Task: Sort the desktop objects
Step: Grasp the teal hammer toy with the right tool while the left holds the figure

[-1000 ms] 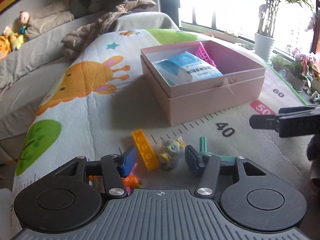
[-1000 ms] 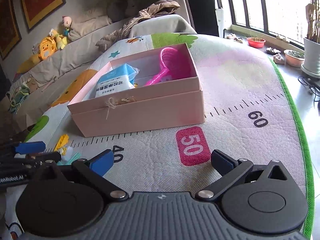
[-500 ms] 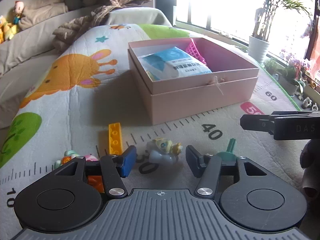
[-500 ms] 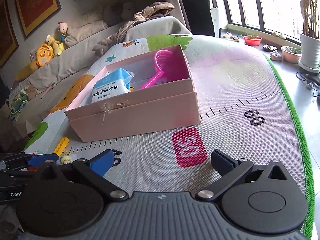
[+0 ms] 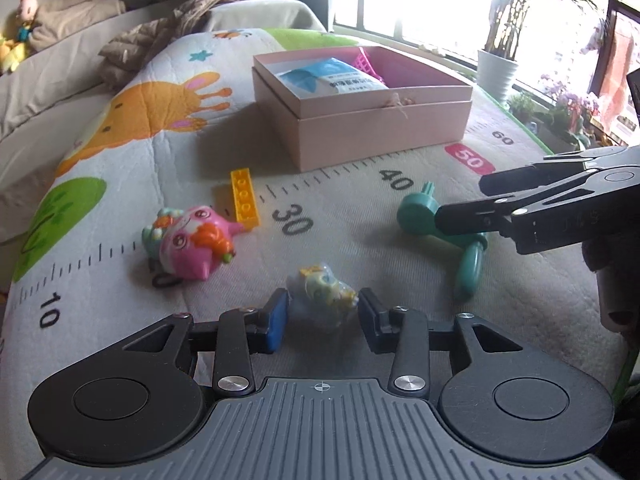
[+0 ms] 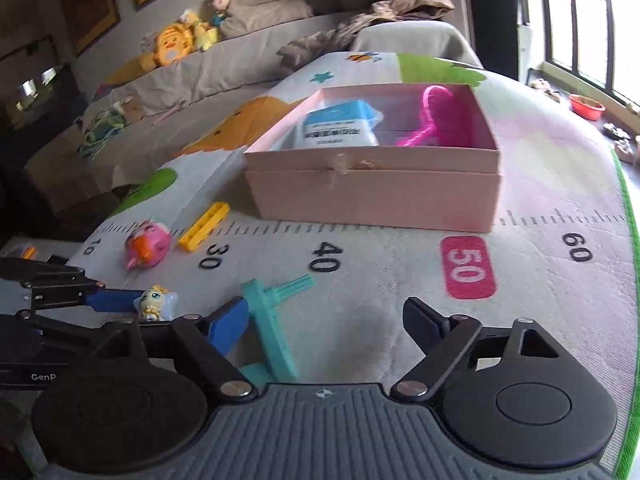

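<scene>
My left gripper (image 5: 322, 318) is open, its jaws on either side of a small yellow-haired doll figure (image 5: 326, 290) on the play mat; the doll also shows in the right wrist view (image 6: 155, 303). My right gripper (image 6: 324, 326) is open and empty over a teal plastic toy (image 6: 274, 320), which also shows in the left wrist view (image 5: 436, 224). A pink round toy (image 5: 188, 242) and a yellow brick (image 5: 244, 196) lie to the left. The pink box (image 5: 360, 112) behind holds a blue-white packet (image 5: 332, 78) and a pink scoop (image 6: 434, 114).
The mat (image 5: 120, 152) with printed ruler numbers covers a raised surface that drops off at its left and right. A sofa with plush toys (image 6: 180, 40) stands behind. Potted plants (image 5: 496, 68) stand by the window at right.
My left gripper has pulled back and shifted so the doll now lies between its jaws. My right gripper has moved left and down toward the teal toy.
</scene>
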